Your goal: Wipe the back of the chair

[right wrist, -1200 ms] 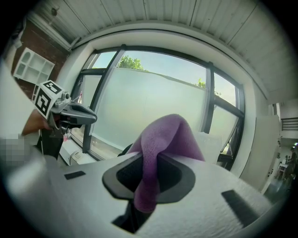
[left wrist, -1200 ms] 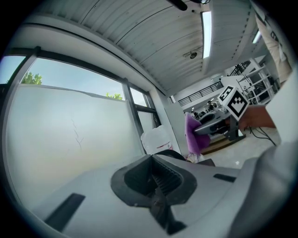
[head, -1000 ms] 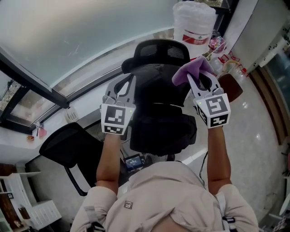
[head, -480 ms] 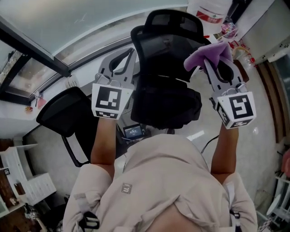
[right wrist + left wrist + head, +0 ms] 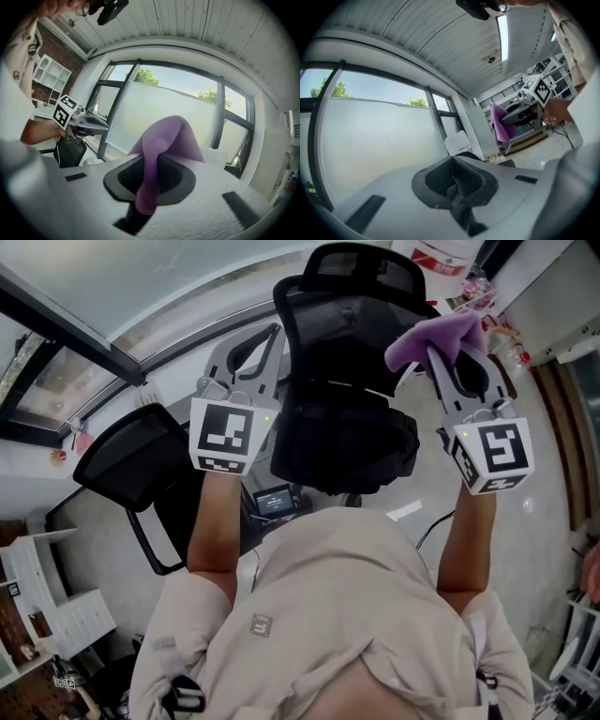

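head view puts the chair back [image 5: 342,352] upper centre; right gripper [image 5: 149,183] fingers pinch the purple cloth [image 5: 439,334] beside its right edge, left gripper [image 5: 458,187] fingers pressed together, empty. best press the cloth flat, sweep across.

Purple cloth [image 5: 161,150] – nubby weave; chair back [image 5: 342,343] – matt black mesh.

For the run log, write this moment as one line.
left gripper: jaws shut, empty | right gripper: jaws shut on purple cloth | cloth raised beside chair back, contact unclear
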The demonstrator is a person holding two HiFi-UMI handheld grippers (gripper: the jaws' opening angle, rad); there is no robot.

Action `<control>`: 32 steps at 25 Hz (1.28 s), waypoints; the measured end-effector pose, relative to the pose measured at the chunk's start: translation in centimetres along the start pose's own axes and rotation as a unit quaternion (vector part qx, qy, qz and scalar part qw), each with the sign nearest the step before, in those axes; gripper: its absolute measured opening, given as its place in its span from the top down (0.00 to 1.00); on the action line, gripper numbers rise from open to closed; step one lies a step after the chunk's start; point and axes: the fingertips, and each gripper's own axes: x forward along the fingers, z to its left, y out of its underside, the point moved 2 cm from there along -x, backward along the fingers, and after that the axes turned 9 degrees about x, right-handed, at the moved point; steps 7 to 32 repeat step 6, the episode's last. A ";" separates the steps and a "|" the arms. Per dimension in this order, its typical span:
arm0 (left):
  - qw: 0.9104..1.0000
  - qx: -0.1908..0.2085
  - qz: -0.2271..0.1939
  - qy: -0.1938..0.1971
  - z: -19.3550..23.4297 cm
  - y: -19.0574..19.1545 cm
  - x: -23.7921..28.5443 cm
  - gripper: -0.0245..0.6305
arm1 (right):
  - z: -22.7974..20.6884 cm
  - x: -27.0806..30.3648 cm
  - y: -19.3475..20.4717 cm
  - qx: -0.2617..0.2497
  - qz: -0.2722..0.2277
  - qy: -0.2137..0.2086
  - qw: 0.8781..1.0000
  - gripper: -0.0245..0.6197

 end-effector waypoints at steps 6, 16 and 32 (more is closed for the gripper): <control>1.000 -0.001 0.002 0.001 -0.5 -0.3 0.3 0.95 | -0.7 -0.3 0.2 -0.001 0.005 0.001 1.000 0.90; 1.000 -0.001 0.002 0.001 -0.5 -0.3 0.3 0.95 | -0.7 -0.3 0.2 -0.001 0.005 0.001 1.000 0.90; 1.000 -0.001 0.002 0.001 -0.5 -0.3 0.3 0.95 | -0.7 -0.3 0.2 -0.001 0.005 0.001 1.000 0.90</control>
